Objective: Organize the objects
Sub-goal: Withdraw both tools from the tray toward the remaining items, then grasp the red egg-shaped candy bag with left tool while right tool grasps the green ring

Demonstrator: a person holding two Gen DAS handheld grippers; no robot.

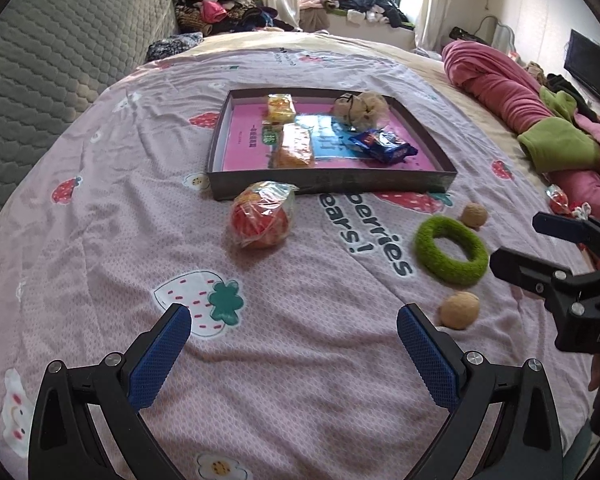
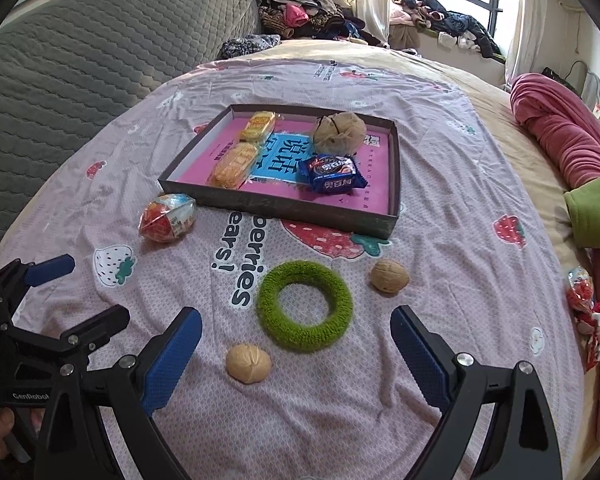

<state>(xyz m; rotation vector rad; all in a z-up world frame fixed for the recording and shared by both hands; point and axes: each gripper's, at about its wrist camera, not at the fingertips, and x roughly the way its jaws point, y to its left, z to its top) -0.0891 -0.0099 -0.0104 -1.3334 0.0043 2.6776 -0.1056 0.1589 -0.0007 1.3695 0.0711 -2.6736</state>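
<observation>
Bed (image 2: pixel 440 240) with strawberry-print sheet. One shallow box tray (image 2: pixel 394 184) holds four items: two yellow-orange snack packs (image 2: pixel 234 166), one blue biscuit packet (image 2: pixel 332 174), one beige mesh pouf (image 2: pixel 340 132). Outside it on the sheet lie one red wrapped snack (image 2: pixel 166 218), one green fuzzy ring (image 2: pixel 304 306) and two walnuts (image 2: pixel 248 362), one on either side of the ring. Left hand-held gripper (image 1: pixel 294 326) and right hand-held gripper (image 2: pixel 296 328): both spread, empty.

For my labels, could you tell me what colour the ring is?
The ring is green and fuzzy, clearest in the right wrist view.
</observation>
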